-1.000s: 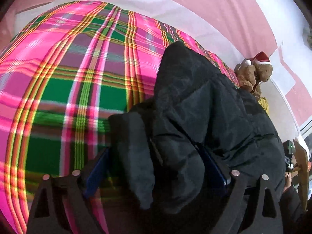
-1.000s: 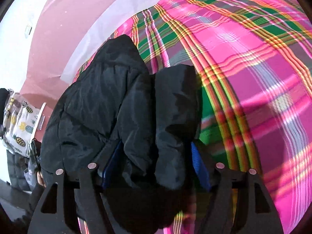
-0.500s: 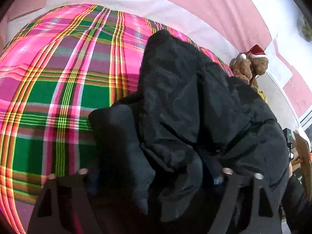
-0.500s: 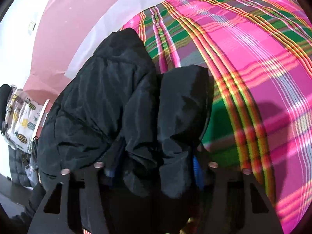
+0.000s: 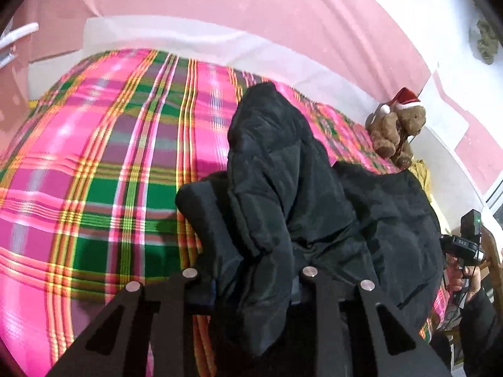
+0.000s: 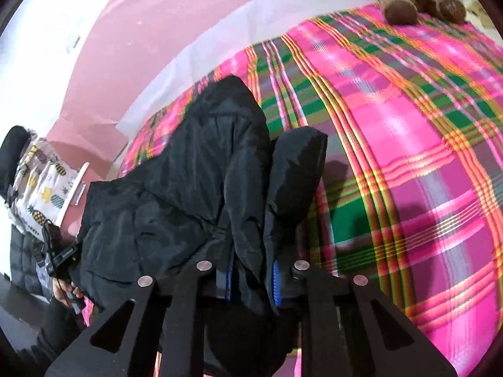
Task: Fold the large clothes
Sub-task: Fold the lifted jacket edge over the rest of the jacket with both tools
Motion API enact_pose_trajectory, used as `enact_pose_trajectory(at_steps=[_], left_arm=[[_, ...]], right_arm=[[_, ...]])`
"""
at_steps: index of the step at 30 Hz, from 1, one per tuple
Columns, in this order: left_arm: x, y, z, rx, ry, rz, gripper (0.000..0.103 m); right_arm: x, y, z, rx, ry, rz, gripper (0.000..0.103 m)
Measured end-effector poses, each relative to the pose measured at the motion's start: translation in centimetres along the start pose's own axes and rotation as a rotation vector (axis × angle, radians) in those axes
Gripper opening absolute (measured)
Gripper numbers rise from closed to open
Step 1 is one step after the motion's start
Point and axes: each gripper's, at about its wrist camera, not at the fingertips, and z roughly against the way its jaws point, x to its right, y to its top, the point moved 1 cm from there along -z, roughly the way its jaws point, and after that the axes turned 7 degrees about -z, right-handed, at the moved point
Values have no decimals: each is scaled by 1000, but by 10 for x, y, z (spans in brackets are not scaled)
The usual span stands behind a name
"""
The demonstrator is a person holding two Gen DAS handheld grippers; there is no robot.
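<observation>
A black puffer jacket [image 5: 283, 172] lies on a pink and green plaid bedspread [image 5: 94, 157], with its near edge bunched and raised. My left gripper [image 5: 251, 289] has a thick fold of that edge between its jaws, which are closing on the fabric. In the right wrist view the same jacket [image 6: 188, 188] hangs from my right gripper [image 6: 251, 282]. Its jaws are closing too, and a blue pad [image 6: 276, 282] presses on a fold. A rolled cuff or collar [image 6: 298, 163] sticks up beside the fold.
A brown teddy bear in a red Santa hat [image 5: 396, 132] sits at the bed's far corner, near a pink wall. A hand holds the other gripper [image 5: 465, 242] at the jacket's right side. Pineapple-print cloth [image 6: 41, 188] hangs left of the bed.
Both grippers' jaws have narrowed onto the jacket's near edge. Both have risen, lifting the bunched fabric off the bedspread, so more of the bed and wall shows.
</observation>
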Motion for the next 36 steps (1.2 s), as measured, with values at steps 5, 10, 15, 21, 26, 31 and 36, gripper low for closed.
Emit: enact_pose_trajectory(at_steps=[5, 10, 15, 21, 26, 31, 36], left_arm=[[2, 8, 25, 44, 4, -12, 29], [-7, 19, 42, 72, 24, -15, 29], [-23, 39, 53, 96, 57, -21, 29], [-58, 67, 59, 110, 104, -16, 29], [-85, 84, 47, 98, 148, -14, 29], [-114, 85, 25, 90, 160, 4, 29], [-138, 65, 0, 76, 152, 46, 30]], right_arm=[[-18, 1, 19, 29, 23, 37, 16], [-39, 6, 22, 47, 41, 68, 16], [-59, 20, 8, 57, 60, 76, 16], [-92, 43, -24, 65, 94, 101, 16], [-108, 51, -59, 51, 97, 106, 16], [-112, 51, -94, 26, 86, 108, 16], [-104, 45, -117, -4, 59, 101, 16]])
